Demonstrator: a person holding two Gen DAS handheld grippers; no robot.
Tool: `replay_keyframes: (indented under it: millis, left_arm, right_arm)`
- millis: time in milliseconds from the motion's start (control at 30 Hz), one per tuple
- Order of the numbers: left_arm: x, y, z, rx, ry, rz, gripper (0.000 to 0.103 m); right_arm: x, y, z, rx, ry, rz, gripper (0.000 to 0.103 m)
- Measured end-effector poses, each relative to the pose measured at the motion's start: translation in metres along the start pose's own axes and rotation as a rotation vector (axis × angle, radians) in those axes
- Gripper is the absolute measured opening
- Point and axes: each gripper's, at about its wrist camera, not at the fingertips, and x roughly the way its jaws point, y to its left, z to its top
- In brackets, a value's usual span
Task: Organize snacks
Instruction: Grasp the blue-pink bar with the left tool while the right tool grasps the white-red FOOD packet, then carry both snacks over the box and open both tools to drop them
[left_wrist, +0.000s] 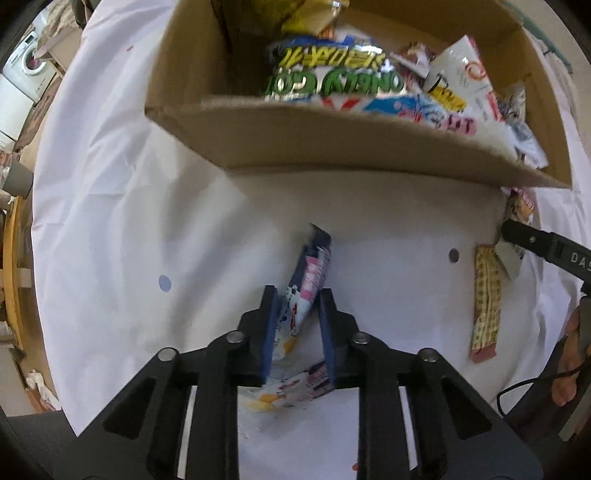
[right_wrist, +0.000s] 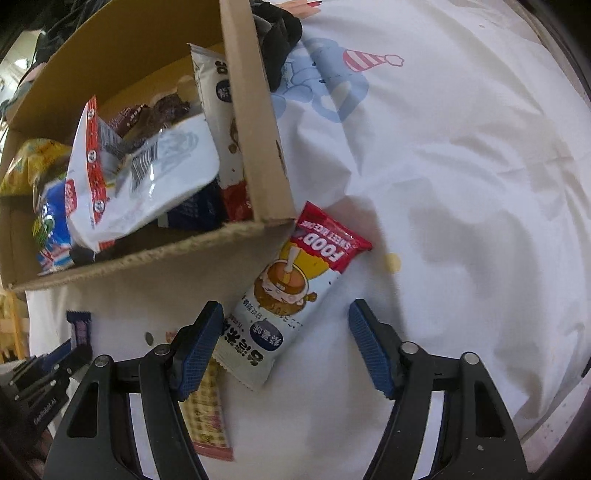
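At the lower centre of the left wrist view, the left gripper (left_wrist: 298, 332) has its 2 blue pads clamped on a blue, white and pink snack packet (left_wrist: 301, 295), which stands tilted off the white cloth (left_wrist: 110, 221) and is crumpled where the jaws pinch it. The wrapper looks thin, light and soft, so a mid-body pinch like this one should hold it, though the glossy film could slip if the squeeze eases. Above, across the upper centre of the frame, a cardboard box (left_wrist: 332, 147) is already crowded with bright snack bags. At the right edge, a yellow patterned snack bar (left_wrist: 485, 302) lies flat on the cloth, near the tip of the other tool.

In the right wrist view, the box fills the upper left, its near corner touching the red end of a white rice snack packet (right_wrist: 284, 295) marked "FOOD" in the centre of the frame. The right gripper (right_wrist: 286, 345) stands wide, its jaws astride the packet's lower end; the left pad appears at or just beside the wrapper's edge, the right pad well clear, nothing gripped. This packet also looks light, crinkly and easily crushed; its narrow width across the middle seems the sensible place to take hold. The yellow bar shows again under the left jaw, lower left.
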Motion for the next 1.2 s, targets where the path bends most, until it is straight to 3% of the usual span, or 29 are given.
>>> replay_keyframes:
  millis: [133, 167, 467, 567, 833, 1000, 1200]
  left_arm:
    - [-0.005, -0.002, 0.001, -0.01, -0.009, 0.015, 0.014]
    - [-0.006, -0.001, 0.002, -0.014, -0.013, 0.014, 0.014]
    - [-0.032, 0.003, -0.005, -0.043, -0.062, -0.01, 0.014]
    - [-0.039, 0.007, -0.008, -0.065, -0.077, -0.017, 0.014]
    - [-0.068, 0.038, -0.017, -0.141, -0.148, -0.062, 0.014]
    - [-0.099, 0.058, -0.027, -0.22, -0.27, -0.092, 0.014]
    - [-0.139, 0.075, -0.03, -0.284, -0.429, -0.153, 0.014]
  right_arm:
    - [-0.005, -0.008, -0.006, 0.004, -0.008, -0.018, 0.041]
    - [-0.006, -0.012, -0.008, 0.012, -0.006, -0.005, 0.03]
    - [-0.023, -0.03, -0.023, 0.021, -0.043, 0.041, 0.028]
    - [-0.034, -0.039, -0.026, 0.056, -0.064, 0.07, 0.016]
    - [-0.059, -0.046, -0.021, 0.092, -0.157, 0.12, 0.015]
    - [-0.095, -0.056, -0.018, 0.158, -0.308, 0.186, 0.015]
    - [-0.128, -0.045, -0.014, 0.117, -0.476, 0.27, 0.015]
